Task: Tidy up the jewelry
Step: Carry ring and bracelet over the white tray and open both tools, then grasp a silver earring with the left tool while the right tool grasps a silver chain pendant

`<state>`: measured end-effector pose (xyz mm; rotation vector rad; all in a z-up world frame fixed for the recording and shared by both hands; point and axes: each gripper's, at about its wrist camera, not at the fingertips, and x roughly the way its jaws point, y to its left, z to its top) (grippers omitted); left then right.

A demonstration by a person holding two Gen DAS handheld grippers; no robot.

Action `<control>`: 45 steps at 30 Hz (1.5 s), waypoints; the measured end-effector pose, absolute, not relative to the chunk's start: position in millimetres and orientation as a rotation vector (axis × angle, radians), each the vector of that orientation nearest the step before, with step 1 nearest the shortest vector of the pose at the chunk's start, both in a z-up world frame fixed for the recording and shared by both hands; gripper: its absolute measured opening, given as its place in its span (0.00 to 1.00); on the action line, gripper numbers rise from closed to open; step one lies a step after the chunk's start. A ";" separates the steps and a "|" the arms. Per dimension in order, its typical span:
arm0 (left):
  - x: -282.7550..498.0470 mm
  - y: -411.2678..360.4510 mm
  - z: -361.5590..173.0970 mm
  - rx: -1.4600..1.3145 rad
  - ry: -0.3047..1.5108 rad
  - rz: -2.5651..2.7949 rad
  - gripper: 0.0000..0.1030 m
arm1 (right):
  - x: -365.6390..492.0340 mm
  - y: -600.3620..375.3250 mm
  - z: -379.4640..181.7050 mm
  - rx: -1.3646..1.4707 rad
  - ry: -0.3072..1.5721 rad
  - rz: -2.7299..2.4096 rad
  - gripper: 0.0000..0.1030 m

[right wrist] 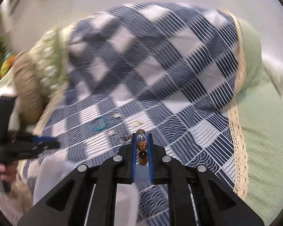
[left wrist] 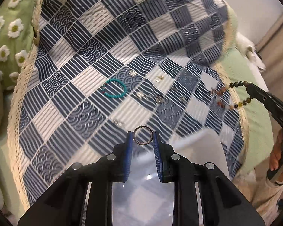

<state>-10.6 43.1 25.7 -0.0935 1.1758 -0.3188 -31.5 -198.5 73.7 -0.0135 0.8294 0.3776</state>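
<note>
My left gripper (left wrist: 142, 134) is shut on a thin silver ring (left wrist: 142, 142), held upright between its blue pads above the blue checked cloth (left wrist: 88, 43). On the cloth lie a turquoise bead bracelet (left wrist: 115, 88) and several small earrings (left wrist: 141, 94). At the right, my right gripper (left wrist: 250, 88) carries a bracelet of dark and amber beads (left wrist: 235, 84) that hangs below its tip. In the blurred right wrist view, the right gripper (right wrist: 142, 134) is shut on that bead bracelet (right wrist: 142, 144). The left gripper (right wrist: 51, 141) shows at the left there, and the turquoise bracelet (right wrist: 100, 125) lies beyond.
A translucent white container (left wrist: 188, 150) sits under the left gripper. A green pillow with white daisies (left wrist: 9, 28) lies at the left and a green blanket (right wrist: 263, 131) at the right past the cloth's lace edge (right wrist: 237, 131). A person's hand (left wrist: 278, 156) holds the right gripper's handle.
</note>
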 end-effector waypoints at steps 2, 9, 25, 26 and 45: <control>-30.4 36.8 24.5 -0.059 1.178 -0.342 0.20 | -55.3 -184.5 72.2 -0.029 0.854 0.459 0.11; -92.5 15.1 -24.5 0.087 1.299 -0.446 0.20 | -109.9 -133.9 17.6 -0.135 1.046 0.690 0.11; -128.1 -0.9 -89.7 0.331 1.427 -0.444 0.21 | -137.3 -109.5 -62.3 -0.359 1.250 0.656 0.11; -129.1 -1.3 -89.9 0.340 1.424 -0.441 0.21 | -133.4 -109.8 -62.0 -0.365 1.253 0.658 0.11; -124.5 2.9 -47.0 0.280 1.263 -0.414 0.71 | -126.4 -119.9 -37.3 -0.371 1.117 0.568 0.51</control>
